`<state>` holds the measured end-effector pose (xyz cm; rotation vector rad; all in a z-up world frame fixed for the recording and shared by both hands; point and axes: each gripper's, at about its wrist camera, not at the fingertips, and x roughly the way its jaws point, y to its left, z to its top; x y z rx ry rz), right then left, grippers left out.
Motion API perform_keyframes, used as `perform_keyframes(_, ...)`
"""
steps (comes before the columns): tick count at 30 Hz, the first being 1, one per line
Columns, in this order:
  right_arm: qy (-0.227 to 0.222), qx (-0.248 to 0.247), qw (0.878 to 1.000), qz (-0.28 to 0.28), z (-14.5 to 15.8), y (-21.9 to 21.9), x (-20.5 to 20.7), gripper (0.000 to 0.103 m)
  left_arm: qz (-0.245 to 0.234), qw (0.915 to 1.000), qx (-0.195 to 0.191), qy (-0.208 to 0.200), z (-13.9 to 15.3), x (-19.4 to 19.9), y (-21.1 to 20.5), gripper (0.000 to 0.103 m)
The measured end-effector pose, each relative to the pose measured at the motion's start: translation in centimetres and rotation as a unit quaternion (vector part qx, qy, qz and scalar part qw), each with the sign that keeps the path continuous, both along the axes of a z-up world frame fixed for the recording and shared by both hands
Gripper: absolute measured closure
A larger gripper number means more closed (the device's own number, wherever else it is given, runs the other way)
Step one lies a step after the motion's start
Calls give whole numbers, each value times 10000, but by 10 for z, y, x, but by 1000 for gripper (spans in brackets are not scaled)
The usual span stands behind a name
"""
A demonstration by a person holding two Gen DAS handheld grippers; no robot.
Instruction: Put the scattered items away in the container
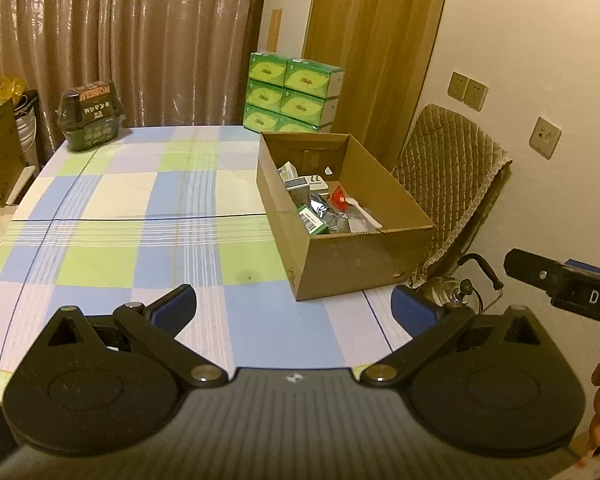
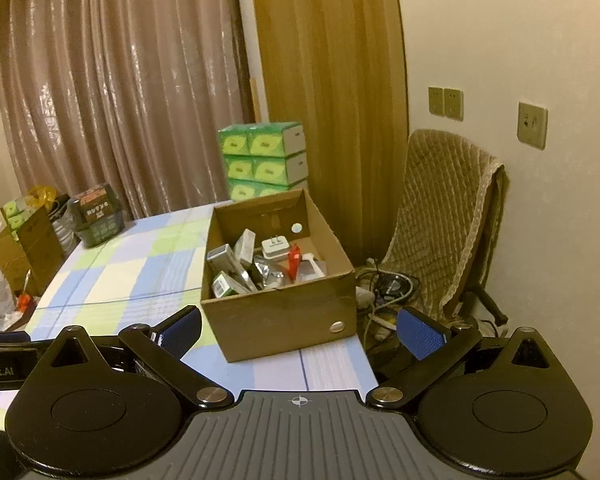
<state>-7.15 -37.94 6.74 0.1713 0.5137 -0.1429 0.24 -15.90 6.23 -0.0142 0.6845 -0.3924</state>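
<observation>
Left wrist view: left gripper point(image 1: 294, 306) spread wide, nothing between its blue pads, above the checked tablecloth point(image 1: 140, 240)
Box: cardboard box point(image 1: 340, 264) at 1 o'clock, small items point(image 1: 320, 204) piled inside
Right wrist view: right gripper point(image 2: 300, 330) likewise spread and empty
Box again: at 12 o'clock, near table edge, chair point(image 2: 448, 216) at 2 o'clock

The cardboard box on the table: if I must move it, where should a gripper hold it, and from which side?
Probably the near wall's top edge of the cardboard box, taken from above: the box is open-topped, its walls thin and upright, and too wide to span.
</observation>
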Motion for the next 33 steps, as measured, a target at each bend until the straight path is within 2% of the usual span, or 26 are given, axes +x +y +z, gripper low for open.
perform_keyframes(17,-88,-257,9992,307,8,37,-27,2,57,9997,-38,-220,11,-37,27,1)
perform_keyframes(33,196,-184,9989,371,4,43,-24,2,74,9997,-5,-243,12,-36,30,1)
